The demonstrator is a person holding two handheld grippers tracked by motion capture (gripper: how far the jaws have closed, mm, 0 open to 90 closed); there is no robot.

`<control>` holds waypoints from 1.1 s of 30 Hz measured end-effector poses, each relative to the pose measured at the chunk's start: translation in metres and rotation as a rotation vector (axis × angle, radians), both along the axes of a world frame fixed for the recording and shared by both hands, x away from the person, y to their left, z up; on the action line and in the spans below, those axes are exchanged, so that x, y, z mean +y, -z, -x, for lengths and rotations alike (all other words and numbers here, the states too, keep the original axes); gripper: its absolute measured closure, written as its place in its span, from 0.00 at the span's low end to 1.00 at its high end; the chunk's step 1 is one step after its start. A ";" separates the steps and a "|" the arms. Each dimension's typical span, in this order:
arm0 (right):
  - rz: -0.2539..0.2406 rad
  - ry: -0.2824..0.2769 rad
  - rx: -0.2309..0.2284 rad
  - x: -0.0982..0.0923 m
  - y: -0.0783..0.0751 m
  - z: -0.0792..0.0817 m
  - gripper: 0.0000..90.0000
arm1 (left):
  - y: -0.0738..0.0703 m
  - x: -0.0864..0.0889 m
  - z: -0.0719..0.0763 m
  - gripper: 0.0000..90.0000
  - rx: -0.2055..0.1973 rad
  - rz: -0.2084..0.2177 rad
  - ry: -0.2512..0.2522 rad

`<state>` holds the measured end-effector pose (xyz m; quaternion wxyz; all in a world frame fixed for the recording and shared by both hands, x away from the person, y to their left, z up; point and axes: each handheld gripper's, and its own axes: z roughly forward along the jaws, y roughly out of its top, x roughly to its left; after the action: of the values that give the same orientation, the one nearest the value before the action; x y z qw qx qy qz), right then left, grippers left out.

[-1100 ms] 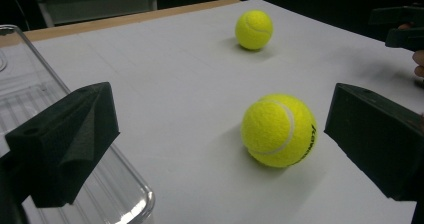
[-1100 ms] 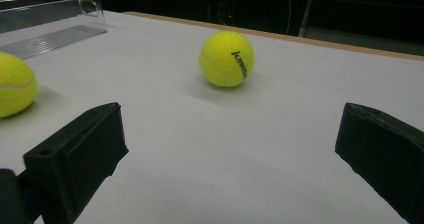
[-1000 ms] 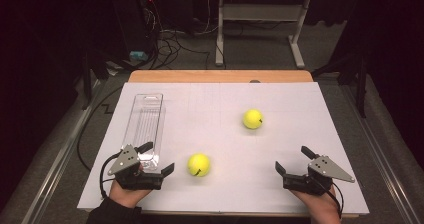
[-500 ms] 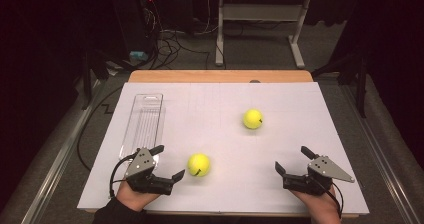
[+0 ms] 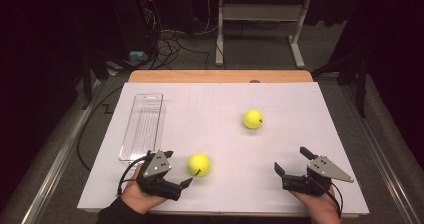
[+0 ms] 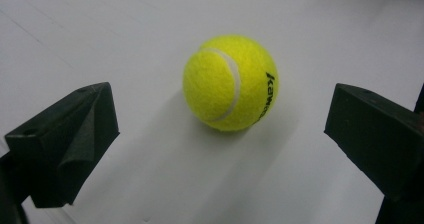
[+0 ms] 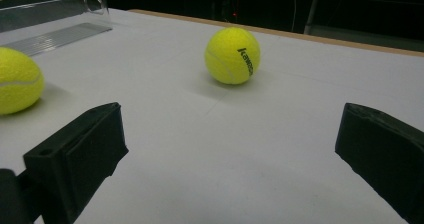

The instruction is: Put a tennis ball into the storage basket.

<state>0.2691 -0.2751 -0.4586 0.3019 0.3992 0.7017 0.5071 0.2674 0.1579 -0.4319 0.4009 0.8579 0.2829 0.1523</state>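
Note:
Two yellow tennis balls lie on the white sheet (image 5: pixel 220 96). The near ball (image 5: pixel 199 164) (image 6: pixel 230 82) rests just ahead of my left gripper (image 5: pixel 177 168) (image 6: pixel 220 134), which is open, its jaws wide on either side and clear of the ball. The far ball (image 5: pixel 253 119) (image 7: pixel 232 55) sits toward the middle right. At the front right, my right gripper (image 5: pixel 291 160) (image 7: pixel 230 134) stands open with nothing between its jaws and faces the far ball from a distance. The near ball (image 7: pixel 17 81) also shows at the left edge of the right gripper view.
A clear plastic tray (image 5: pixel 142 126) (image 7: pixel 50 14) lies lengthwise at the sheet's left side, just beyond my left hand. The wooden table edge (image 5: pixel 220 76) runs along the back. Cables and a metal stand are on the floor behind.
My left gripper has moved right, away from the tray's near end, and turned toward the near ball. The right gripper and both balls have stayed put.

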 end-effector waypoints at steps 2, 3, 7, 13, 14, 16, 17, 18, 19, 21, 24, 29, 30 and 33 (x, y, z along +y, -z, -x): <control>-0.006 -0.003 0.005 0.000 0.000 0.000 0.00 | -0.001 -0.002 -0.002 0.02 0.014 -0.019 0.000; 0.000 -0.008 0.007 0.000 0.000 0.000 0.00 | -0.001 -0.002 -0.002 0.02 0.019 -0.023 0.001; 0.017 -0.018 0.004 -0.002 0.000 0.003 0.00 | -0.004 -0.001 -0.007 0.02 0.062 -0.051 -0.002; 0.009 -0.017 -0.002 -0.004 -0.001 0.006 0.00 | -0.012 -0.007 -0.014 0.02 0.129 -0.144 0.018; 0.014 -0.018 -0.005 -0.004 -0.001 0.006 0.00 | -0.013 -0.008 -0.016 0.02 0.143 -0.166 0.025; 0.011 -0.018 -0.004 -0.004 -0.001 0.007 0.00 | -0.015 -0.011 -0.018 0.01 0.165 -0.187 0.032; 0.011 -0.018 -0.006 -0.004 -0.002 0.007 0.00 | -0.016 -0.013 -0.020 0.01 0.176 -0.201 0.037; 0.010 -0.018 -0.006 -0.004 -0.002 0.007 0.00 | -0.016 -0.014 -0.021 0.01 0.184 -0.216 0.044; 0.011 -0.017 -0.005 -0.004 -0.002 0.007 0.00 | -0.017 -0.016 -0.022 0.01 0.195 -0.228 0.047; 0.011 -0.016 -0.005 -0.005 -0.002 0.008 0.00 | -0.017 -0.018 -0.024 0.01 0.214 -0.249 0.060; 0.011 -0.016 -0.003 -0.005 -0.002 0.008 0.00 | -0.016 -0.023 -0.026 0.01 0.238 -0.292 0.074; 0.019 -0.021 -0.001 -0.004 -0.001 0.008 0.00 | -0.014 -0.029 -0.030 0.01 0.276 -0.357 0.092; 0.020 -0.022 0.001 -0.003 -0.001 0.008 0.00 | -0.014 -0.030 -0.031 0.01 0.284 -0.371 0.096; 0.026 -0.026 0.000 -0.003 0.000 0.008 0.00 | -0.014 -0.034 -0.033 0.01 0.301 -0.413 0.110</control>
<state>0.2612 -0.2779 -0.4585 0.3003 0.3861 0.7135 0.5016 0.3008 0.1241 -0.4178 0.1782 0.9488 0.2550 0.0556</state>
